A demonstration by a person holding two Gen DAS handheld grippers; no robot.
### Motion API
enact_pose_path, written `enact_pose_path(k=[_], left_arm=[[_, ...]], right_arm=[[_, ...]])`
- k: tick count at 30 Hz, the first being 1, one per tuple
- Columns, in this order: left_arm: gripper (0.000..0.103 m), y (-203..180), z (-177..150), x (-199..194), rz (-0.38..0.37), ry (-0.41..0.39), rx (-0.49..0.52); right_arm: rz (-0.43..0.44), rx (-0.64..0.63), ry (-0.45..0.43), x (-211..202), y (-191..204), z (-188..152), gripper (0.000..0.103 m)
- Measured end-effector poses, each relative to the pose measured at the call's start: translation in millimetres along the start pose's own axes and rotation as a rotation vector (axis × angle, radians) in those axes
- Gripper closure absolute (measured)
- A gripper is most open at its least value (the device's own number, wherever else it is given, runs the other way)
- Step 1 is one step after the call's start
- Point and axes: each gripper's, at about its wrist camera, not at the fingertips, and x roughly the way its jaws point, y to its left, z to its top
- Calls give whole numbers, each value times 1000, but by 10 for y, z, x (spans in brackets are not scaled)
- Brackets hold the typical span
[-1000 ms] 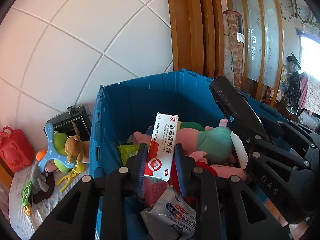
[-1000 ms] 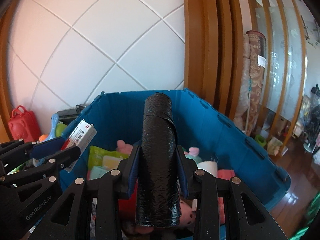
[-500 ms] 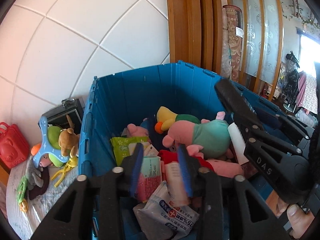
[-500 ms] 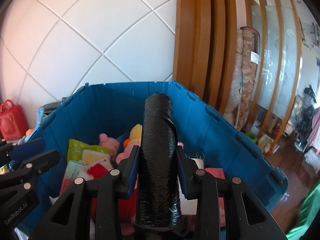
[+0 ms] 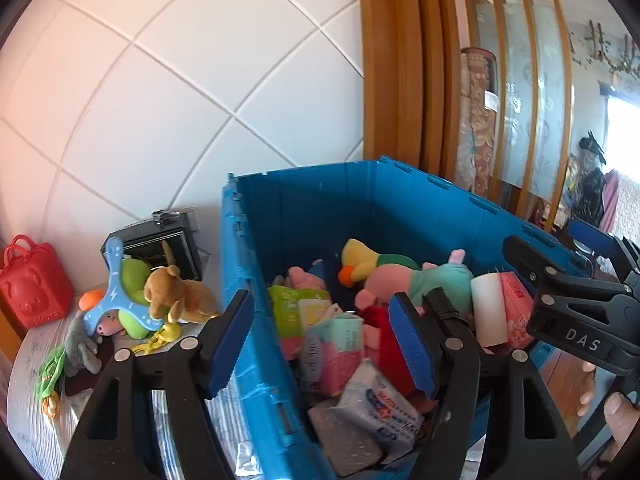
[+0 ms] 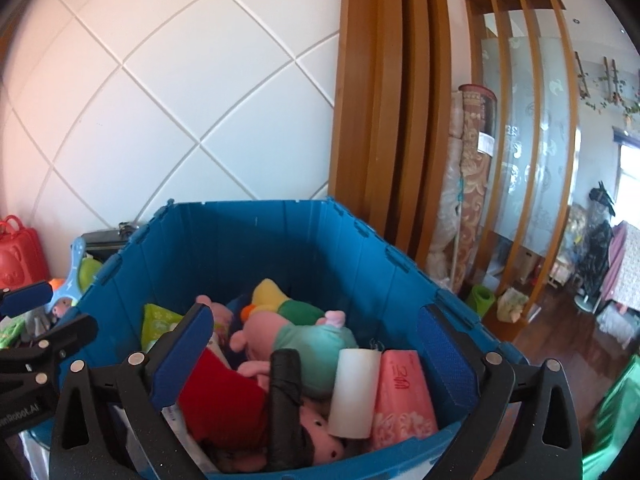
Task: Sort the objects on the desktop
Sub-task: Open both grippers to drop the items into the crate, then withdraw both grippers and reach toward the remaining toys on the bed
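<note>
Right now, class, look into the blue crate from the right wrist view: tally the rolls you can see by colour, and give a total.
black roll: 1
white roll: 1
total: 2

A blue crate (image 6: pixel 400 264) holds a black roll (image 6: pixel 286 404), a pink floral tissue pack (image 6: pixel 400 396) and a white roll (image 6: pixel 354 388). A red bag (image 5: pixel 34 280) stands outside

A home: plush toys (image 5: pixel 176 296), wooden screen (image 6: pixel 520 120), rolled rugs (image 6: pixel 472 184).
</note>
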Motion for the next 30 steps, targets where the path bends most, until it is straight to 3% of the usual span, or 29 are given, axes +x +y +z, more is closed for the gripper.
enact_pose_path(k=[3, 8, 15, 25, 30], left_arm=[[34, 254, -45, -94, 19, -13, -47], [34, 800, -132, -148, 68, 38, -111], [34, 1717, -398, -295, 192, 54, -186], [34, 3216, -934, -462, 369, 131, -318], [34, 3937, -1360, -430, 468, 214, -380]], right_arm=[[26, -13, -11, -87, 161, 31, 0], [98, -30, -29, -213, 521, 111, 0], [187, -85, -54, -381, 1234, 208, 0], [334, -166, -47, -480, 2632, 309, 0], [414, -226, 20, -294, 3369, 223, 0]])
